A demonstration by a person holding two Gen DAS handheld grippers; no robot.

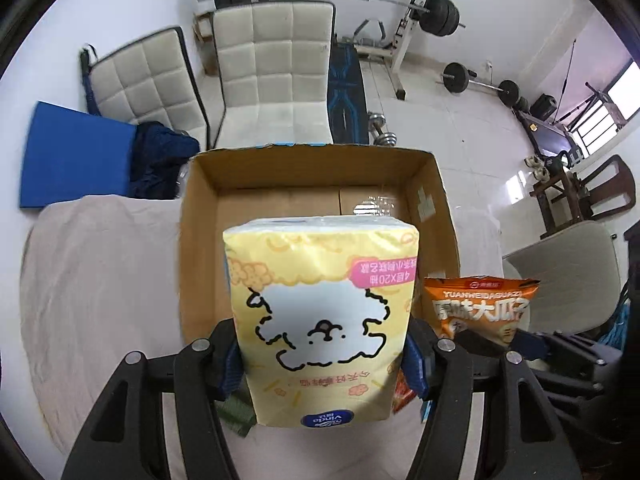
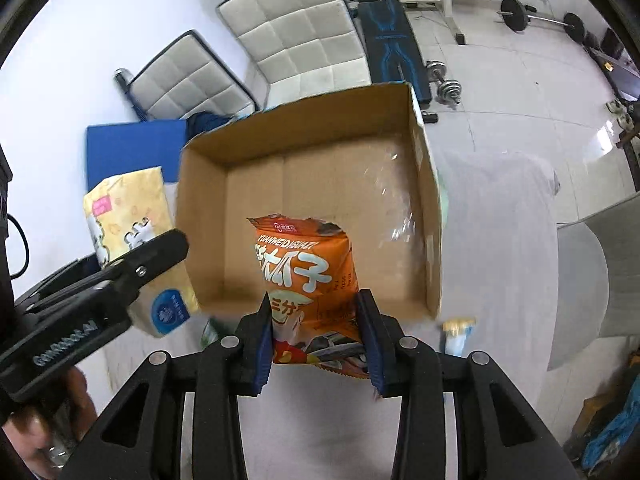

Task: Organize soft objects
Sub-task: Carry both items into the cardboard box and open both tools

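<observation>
Tissue pack (image 1: pixel 320 320) sits clamped in left hand-held gripper (image 1: pixel 320 356); right hand-held gripper (image 2: pixel 316 328) clamps snack bag (image 2: pixel 308 280). Cardboard box (image 2: pixel 420 184) at 12 o'clock holds nothing visible; placement appears pending.

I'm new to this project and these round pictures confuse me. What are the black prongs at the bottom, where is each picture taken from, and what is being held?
There is no robot here: a person holds a hand-operated clamp in each hand, and a wide-angle camera on each looks forward along its jaws.

The left-hand view shows the left gripper squeezing a yellow tissue pack that carries a cartoon dog. The right-hand view shows the right gripper clamped on an orange snack bag; the other clamp and its pack show at that picture's left.

Ahead of both sits an open cardboard box, which looks empty, on a cloth-covered table. A small packet lies near the box.
</observation>
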